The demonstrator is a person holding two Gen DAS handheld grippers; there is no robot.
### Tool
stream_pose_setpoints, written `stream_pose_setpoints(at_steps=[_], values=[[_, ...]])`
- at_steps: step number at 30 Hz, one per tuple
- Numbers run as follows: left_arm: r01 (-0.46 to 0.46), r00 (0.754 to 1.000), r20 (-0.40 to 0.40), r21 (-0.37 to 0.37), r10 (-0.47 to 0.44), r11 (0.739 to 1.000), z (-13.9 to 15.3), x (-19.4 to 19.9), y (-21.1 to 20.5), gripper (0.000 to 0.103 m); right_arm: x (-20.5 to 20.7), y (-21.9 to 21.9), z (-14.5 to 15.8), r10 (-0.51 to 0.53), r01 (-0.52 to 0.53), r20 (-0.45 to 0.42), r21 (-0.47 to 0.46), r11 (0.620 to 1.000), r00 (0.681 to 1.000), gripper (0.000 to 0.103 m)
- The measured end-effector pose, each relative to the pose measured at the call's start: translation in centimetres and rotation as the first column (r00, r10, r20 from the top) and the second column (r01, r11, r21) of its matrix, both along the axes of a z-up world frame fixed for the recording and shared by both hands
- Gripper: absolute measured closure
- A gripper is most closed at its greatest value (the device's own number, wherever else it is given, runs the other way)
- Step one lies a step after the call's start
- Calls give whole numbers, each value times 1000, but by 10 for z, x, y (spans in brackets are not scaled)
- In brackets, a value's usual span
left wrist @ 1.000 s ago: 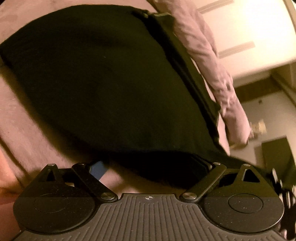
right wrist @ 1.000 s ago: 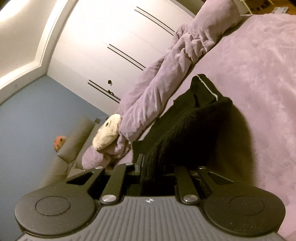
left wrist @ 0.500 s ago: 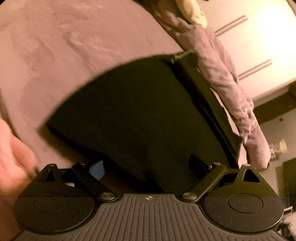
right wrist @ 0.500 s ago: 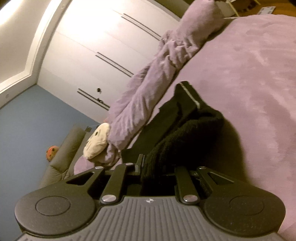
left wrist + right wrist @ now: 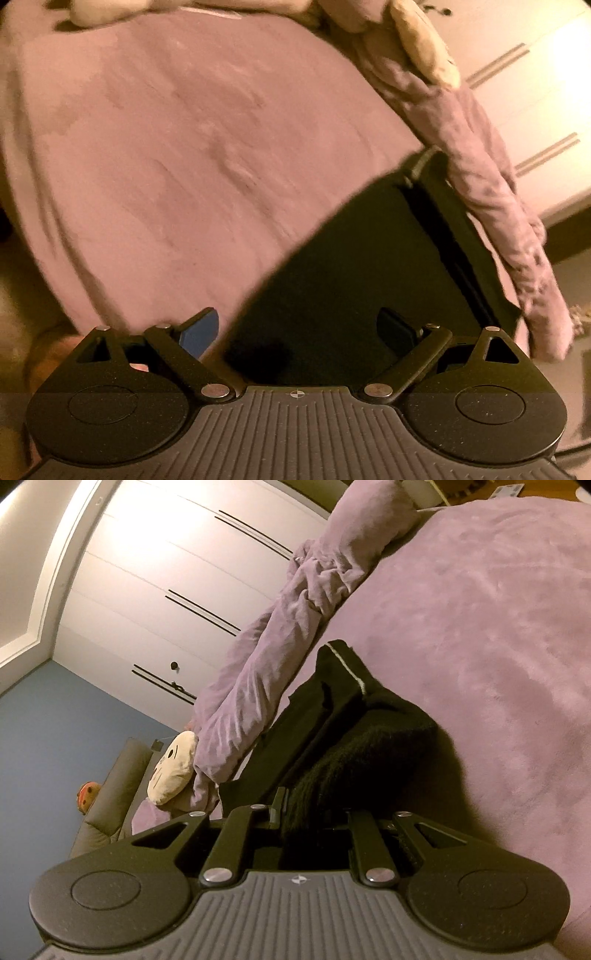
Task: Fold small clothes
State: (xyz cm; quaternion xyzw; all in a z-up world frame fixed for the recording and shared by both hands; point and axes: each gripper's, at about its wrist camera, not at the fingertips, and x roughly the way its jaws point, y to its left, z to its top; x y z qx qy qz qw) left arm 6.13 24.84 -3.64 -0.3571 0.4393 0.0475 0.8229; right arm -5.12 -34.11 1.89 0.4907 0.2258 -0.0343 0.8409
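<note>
- Where the black garment (image 5: 354, 746) lies on the purple bedspread (image 5: 498, 627), I see one bunched end caught in my right gripper (image 5: 314, 812), jaws narrow and clamped on the fabric.
- My left gripper (image 5: 295, 332) stands wide above the cloth, its blue pad (image 5: 199, 332) bare, gripping nothing.
- Beside the garment runs a rolled purple blanket (image 5: 266, 679), a cream plush toy (image 5: 171, 768) at its end.
</note>
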Motion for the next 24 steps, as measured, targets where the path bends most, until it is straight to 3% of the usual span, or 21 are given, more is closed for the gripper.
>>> stream_pose_setpoints(at_steps=[2,6,11,14,19,20,22,24], values=[[-13,1000,9,24,13,1000,5,-1,7,7,-1,0,0,-3,3,-7,-2,1000,1000,90],[78,997,-26,6,-78,997,-6,12,4,8,-1,-1,-1,-4,4,-16,-14,1000,1000,90],[139,987,-85,-1,-139,990,-23,25,-14,20,3,0,-3,-11,11,-31,-11,1000,999,90],[181,979,-105,48,-175,982,-25,28,-26,25,2,1,0,2,-3,-37,-35,999,999,90],[234,966,-134,87,-222,968,-27,27,-38,48,1,1,-2,-4,3,-45,-32,999,999,90],[237,965,-136,80,-225,968,-28,26,-37,50,1,2,-2,-6,4,-45,-33,999,999,90],[242,962,-144,55,-232,969,-28,25,-36,66,1,4,-1,-5,4,-44,-33,999,999,90],[251,959,-149,37,-243,967,-28,24,-36,75,1,4,-1,-2,0,-45,-37,999,999,90]])
